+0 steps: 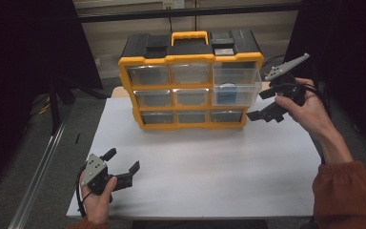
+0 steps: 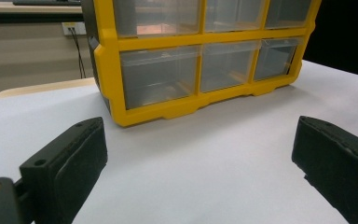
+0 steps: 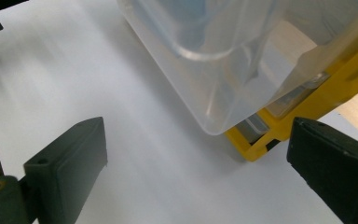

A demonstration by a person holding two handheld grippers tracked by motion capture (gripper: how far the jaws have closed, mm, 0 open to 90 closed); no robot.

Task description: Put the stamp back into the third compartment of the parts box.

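- High view: a yellow-and-black drawer cabinet [image 1: 190,81] stands at the far middle of the white table [image 1: 209,167], a yellow handle [image 1: 189,37] on its top. Its large clear drawer [image 1: 236,86] at the upper right is pulled out toward the person, with something blue [image 1: 227,93] inside.
- High view: the right claw [image 1: 264,105] is held in the right hand [image 1: 310,112] just beside the cabinet's right side, below the pulled-out drawer, jaws spread wide and holding nothing.
- High view: the left claw [image 1: 122,161] rests low over the table in the left hand [image 1: 97,193], well in front of the cabinet's left corner, jaws wide and empty.
- Left gripper view: both black jaws stand far apart over bare table; the cabinet [image 2: 200,60] sits ahead with its small clear drawers closed.
- Right gripper view: the jaws are wide apart; the pulled-out drawer [image 3: 242,60] hangs above them, the cabinet's yellow frame [image 3: 303,112] behind it.
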